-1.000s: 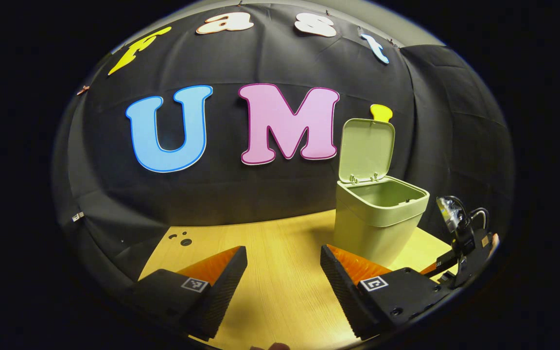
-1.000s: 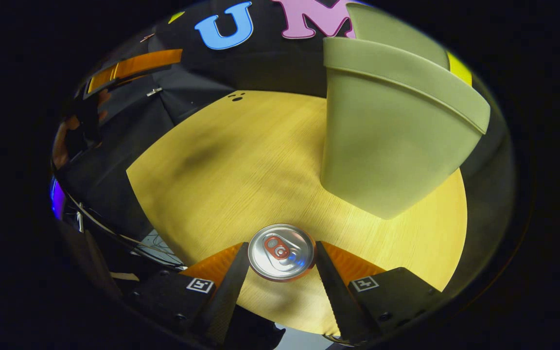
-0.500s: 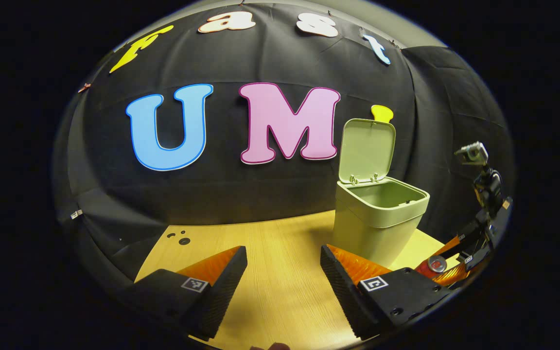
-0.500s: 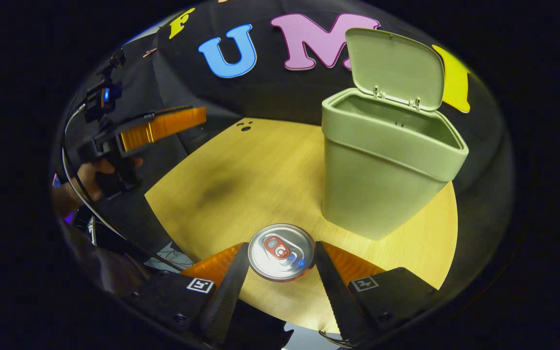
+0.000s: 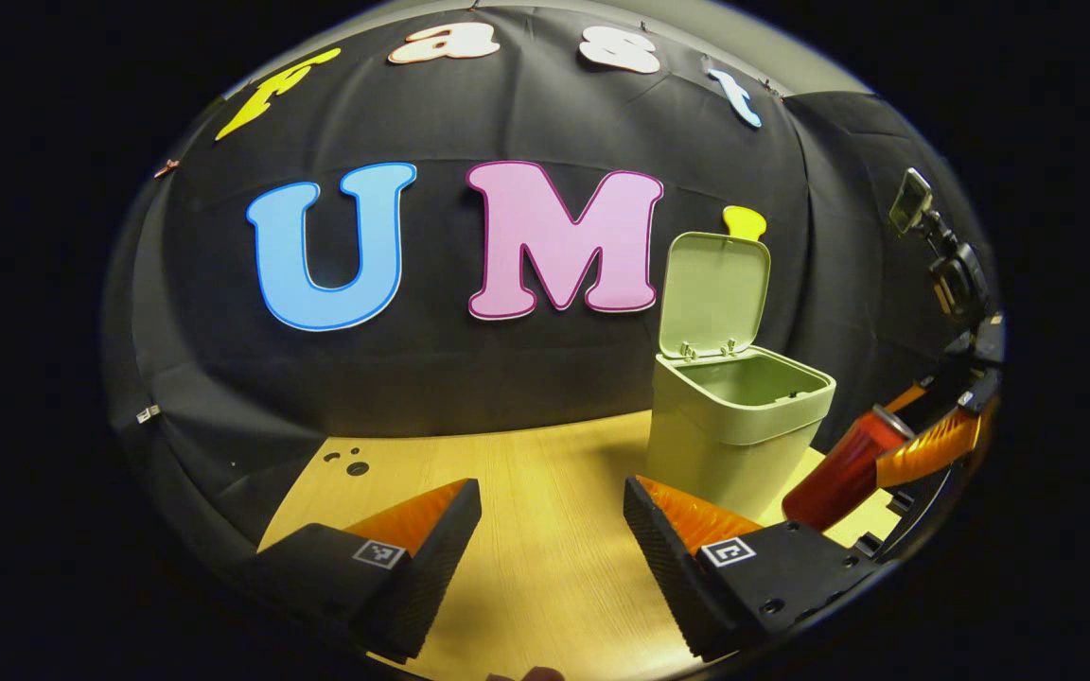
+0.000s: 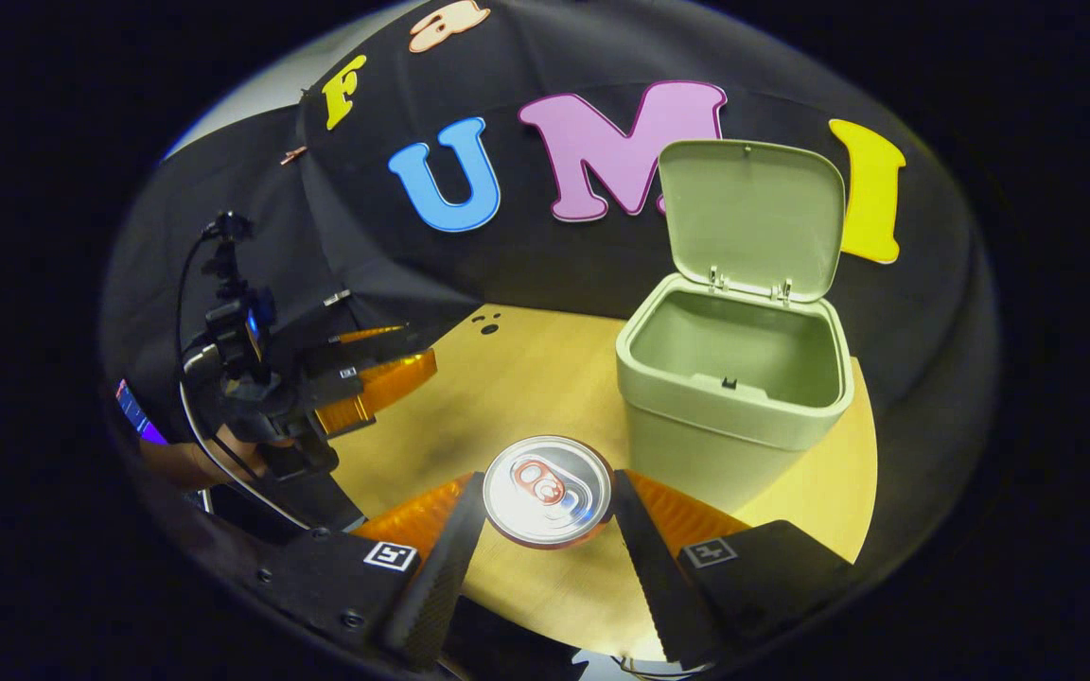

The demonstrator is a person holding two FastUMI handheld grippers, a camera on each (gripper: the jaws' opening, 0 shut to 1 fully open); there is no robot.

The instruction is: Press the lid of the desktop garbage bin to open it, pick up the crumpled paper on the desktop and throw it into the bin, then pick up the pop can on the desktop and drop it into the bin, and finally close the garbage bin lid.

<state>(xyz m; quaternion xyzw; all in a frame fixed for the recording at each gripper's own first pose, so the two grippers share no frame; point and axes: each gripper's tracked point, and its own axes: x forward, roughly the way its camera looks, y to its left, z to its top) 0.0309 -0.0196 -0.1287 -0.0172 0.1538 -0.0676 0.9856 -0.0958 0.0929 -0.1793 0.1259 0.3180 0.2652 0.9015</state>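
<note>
While the right gripper (image 6: 547,515) clamps the pop can (image 6: 547,490) between its two fingers, the can's silver top faces the camera in the right gripper view, sitting right at the fingertips with one finger pressed against each side. From the left gripper view the same can (image 5: 846,468) appears as a red cylinder, tilted and lifted off the wooden table (image 5: 545,492), held at the far right edge just beside the garbage bin (image 5: 739,426) and lower than its rim.

The bin (image 6: 734,397) stands upright on the table with its lid (image 6: 748,219) swung up and back against the booth wall, leaving the mouth open; what lies at the bottom cannot be made out. In the right gripper view the bin is ahead and to the right of the held can, close to it but not touching.

The left gripper (image 5: 553,539) hovers over the table with its fingers spread apart and nothing between them, the bin ahead to its right. In the right gripper view this gripper (image 6: 384,374) sits well to the left of the can, above the table's left edge.
</note>
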